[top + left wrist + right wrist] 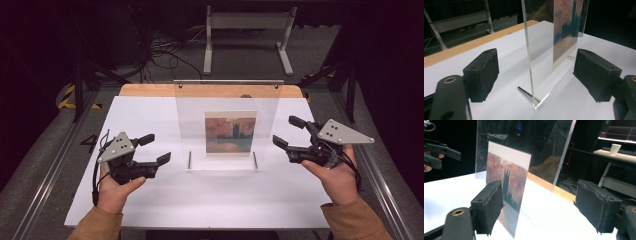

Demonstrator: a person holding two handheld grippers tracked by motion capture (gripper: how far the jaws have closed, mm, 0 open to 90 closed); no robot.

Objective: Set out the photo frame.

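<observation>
Clear acrylic picture stand (227, 100) with a painted print (230, 132): stood upright at frame centre on the white table (150, 200). Your left gripper (158, 150), lower left, and right gripper (289, 131), right of centre, flanked its edges; both had jaws spread wide, holding nothing.

I see a dim room, grey carpeted floor (45, 150), a white table (150, 115) with a wooden far edge (150, 90), a white metal stand (247, 22) at twelve o'clock, tangled black cables (162, 52) at eleven, yellow-black hazard tape (67, 97) at ten, dark surroundings.
</observation>
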